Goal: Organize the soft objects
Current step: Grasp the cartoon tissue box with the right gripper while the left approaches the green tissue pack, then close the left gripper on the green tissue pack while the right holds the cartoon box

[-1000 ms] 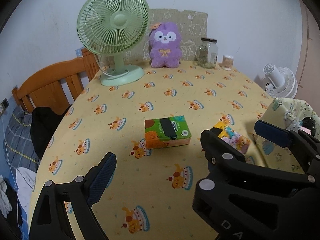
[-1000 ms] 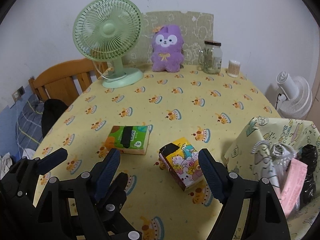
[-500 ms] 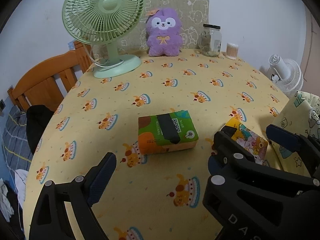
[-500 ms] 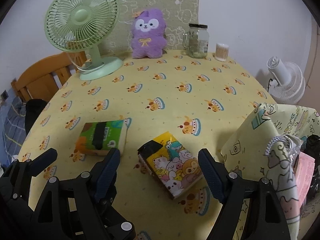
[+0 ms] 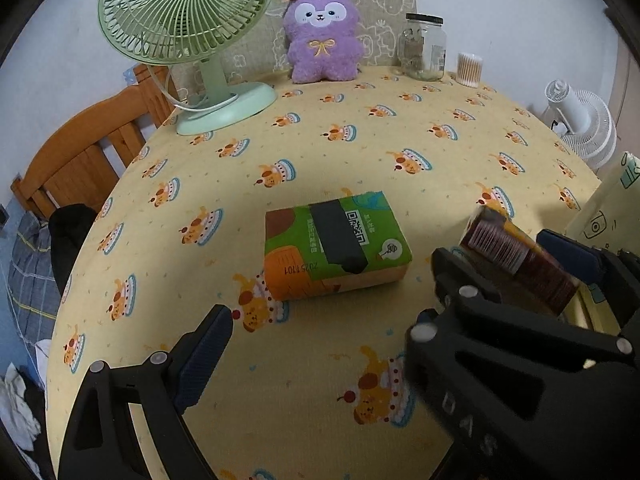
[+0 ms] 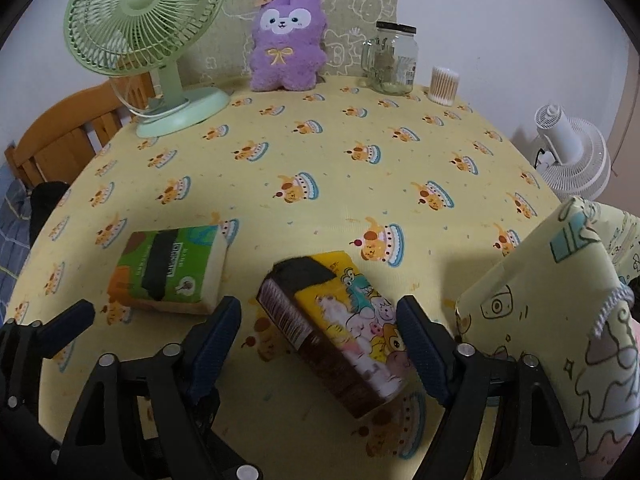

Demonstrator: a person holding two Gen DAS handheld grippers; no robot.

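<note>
On the table [image 6: 320, 152], which carries a yellow cloth with a cake pattern, two soft tissue packs lie near the front edge. The green tissue pack [image 5: 336, 240] lies flat in front of the left gripper [image 5: 320, 320]. In the left wrist view only one finger [image 5: 200, 352] of this gripper shows clearly; the other side is covered by the black body of the right gripper, so I cannot tell how its jaws stand.

The yellow tissue pack [image 6: 340, 328] with cartoon animals lies between the fingers of the right gripper [image 6: 320, 332]. The jaws are closing around it, but a gap stays on the left side, and on the right side I cannot tell if the pad touches it.

At the right, a pale yellow bag [image 6: 540, 320] is cut off by the frame, and its contents are hard to make out. At the far edge stand a green fan [image 6: 148, 40], a purple plush toy [image 6: 286, 48], a glass jar [image 6: 394, 60] and a cup of cotton swabs [image 6: 443, 84].
</note>
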